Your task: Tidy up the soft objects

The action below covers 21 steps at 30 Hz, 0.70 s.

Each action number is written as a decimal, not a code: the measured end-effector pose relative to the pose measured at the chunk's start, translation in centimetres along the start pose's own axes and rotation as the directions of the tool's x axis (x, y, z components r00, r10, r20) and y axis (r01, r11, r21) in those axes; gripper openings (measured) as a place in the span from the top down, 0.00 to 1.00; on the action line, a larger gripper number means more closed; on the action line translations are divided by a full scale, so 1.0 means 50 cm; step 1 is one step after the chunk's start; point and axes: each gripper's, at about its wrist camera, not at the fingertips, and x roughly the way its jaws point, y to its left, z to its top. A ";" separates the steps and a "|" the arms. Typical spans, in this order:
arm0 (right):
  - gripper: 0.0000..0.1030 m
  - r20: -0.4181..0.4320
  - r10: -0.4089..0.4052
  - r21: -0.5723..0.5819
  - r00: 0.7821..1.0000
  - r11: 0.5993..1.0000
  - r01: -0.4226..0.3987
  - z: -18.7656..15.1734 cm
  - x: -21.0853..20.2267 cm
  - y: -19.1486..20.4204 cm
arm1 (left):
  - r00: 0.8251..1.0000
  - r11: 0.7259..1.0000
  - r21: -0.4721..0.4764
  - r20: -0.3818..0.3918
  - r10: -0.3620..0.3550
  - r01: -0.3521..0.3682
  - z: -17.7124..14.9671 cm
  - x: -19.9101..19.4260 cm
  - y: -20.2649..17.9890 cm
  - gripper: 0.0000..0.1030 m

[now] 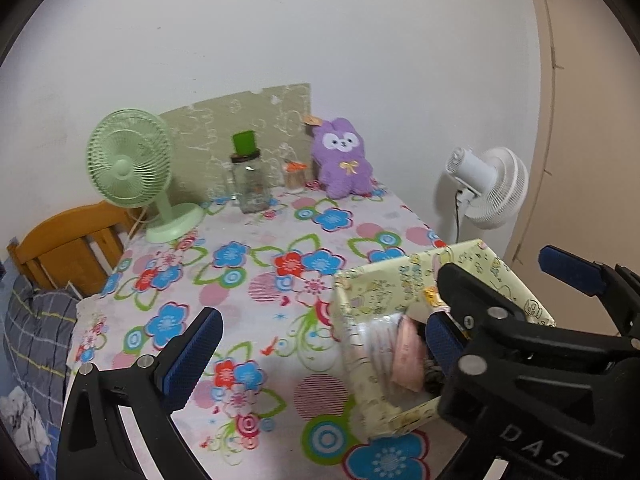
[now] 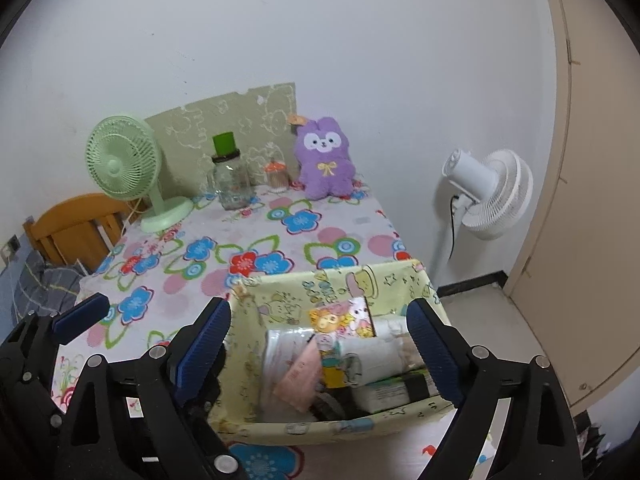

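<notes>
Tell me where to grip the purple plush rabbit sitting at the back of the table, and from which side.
Grip the purple plush rabbit across its narrower neck, just below the head, coming from the front. It sits upright with its back to the green patterned board, so the rear is blocked. The small orange-lidded jar crowds its left side; the right is freer.

Your right gripper [image 1: 516, 304] hides much of the box [image 1: 372, 288] in the left view; the packets [image 2: 292, 364] inside overlap, print too small to read.
</notes>
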 end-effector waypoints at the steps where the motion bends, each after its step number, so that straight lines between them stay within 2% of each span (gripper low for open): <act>1: 0.10 0.006 0.003 -0.005 1.000 1.000 -0.003 0.001 -0.006 0.008 | 1.000 1.000 -0.006 0.005 0.004 -0.004 0.000 -0.006 0.010 0.01; 21: 0.09 0.134 0.048 -0.040 0.990 0.998 -0.043 0.013 -0.141 0.117 | 0.988 0.988 -0.118 0.100 0.115 -0.103 -0.020 -0.137 0.168 0.00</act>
